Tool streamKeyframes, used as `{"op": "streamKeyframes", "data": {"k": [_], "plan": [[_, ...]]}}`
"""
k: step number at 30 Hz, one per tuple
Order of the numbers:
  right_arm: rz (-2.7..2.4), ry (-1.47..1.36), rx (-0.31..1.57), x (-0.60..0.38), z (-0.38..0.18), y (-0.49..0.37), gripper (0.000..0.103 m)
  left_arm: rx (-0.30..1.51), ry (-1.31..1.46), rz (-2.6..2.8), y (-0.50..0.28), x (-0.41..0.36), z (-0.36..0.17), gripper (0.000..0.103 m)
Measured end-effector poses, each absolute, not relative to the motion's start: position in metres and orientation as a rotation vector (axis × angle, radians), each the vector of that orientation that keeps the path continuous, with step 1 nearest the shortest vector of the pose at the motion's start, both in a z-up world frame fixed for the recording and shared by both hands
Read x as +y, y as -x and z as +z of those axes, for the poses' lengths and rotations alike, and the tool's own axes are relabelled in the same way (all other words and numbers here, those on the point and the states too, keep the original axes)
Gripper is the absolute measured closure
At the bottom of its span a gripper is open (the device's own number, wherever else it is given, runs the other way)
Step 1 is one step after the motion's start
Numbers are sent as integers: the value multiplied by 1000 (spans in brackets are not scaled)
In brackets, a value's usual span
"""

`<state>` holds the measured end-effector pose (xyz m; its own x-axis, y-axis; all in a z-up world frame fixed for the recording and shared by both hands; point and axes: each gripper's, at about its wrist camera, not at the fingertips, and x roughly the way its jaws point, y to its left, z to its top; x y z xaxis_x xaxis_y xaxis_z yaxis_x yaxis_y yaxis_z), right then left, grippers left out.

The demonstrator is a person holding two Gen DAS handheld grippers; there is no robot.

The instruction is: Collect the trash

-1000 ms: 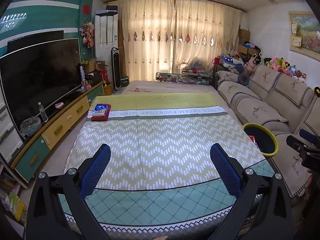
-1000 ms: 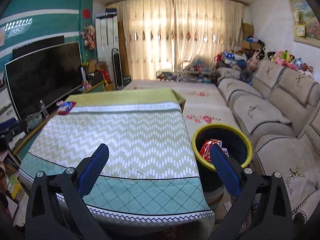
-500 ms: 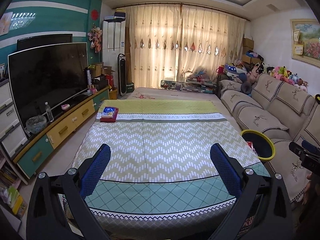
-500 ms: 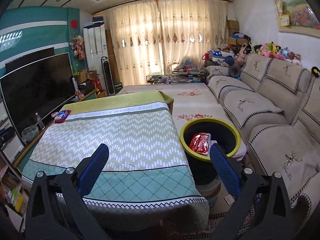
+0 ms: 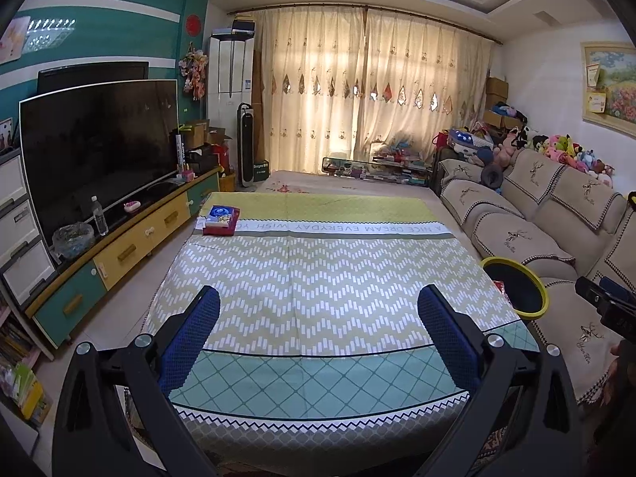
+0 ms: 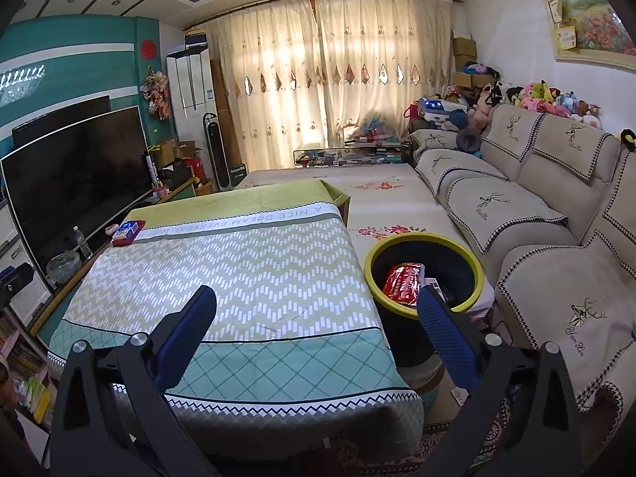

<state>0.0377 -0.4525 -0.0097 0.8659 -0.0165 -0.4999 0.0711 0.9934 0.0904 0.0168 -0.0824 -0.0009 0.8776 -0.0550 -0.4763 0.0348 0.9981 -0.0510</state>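
A dark bin with a yellow rim (image 6: 423, 270) stands on the floor at the table's right side, and a red wrapper (image 6: 402, 283) lies inside it. The same bin (image 5: 515, 288) shows at the right of the left wrist view. My left gripper (image 5: 318, 314) is open and empty, held back over the near end of the cloth-covered table (image 5: 318, 278). My right gripper (image 6: 316, 318) is open and empty above the table's (image 6: 238, 278) near right corner, with its right finger in front of the bin. A red and blue box (image 5: 221, 219) rests at the table's far left corner.
A beige sofa (image 6: 536, 218) runs along the right, close behind the bin. On the left stands a large television (image 5: 99, 151) on a low cabinet (image 5: 119, 250) holding a bottle and a bowl. Curtains and clutter fill the far end. The right gripper's body (image 5: 608, 306) shows at the right edge.
Both grippers have drawn back and risen from the table, so more of the near cloth edge and floor shows. Both stay open and empty. The bin and wrapper have not moved.
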Motion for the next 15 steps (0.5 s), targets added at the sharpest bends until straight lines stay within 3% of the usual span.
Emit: {"op": "streamKeyframes", "data": {"k": [15], "plan": [[-55,-119,538,-456,-15,-41,7,503,40,-40,-16,-83,-6,5]]}}
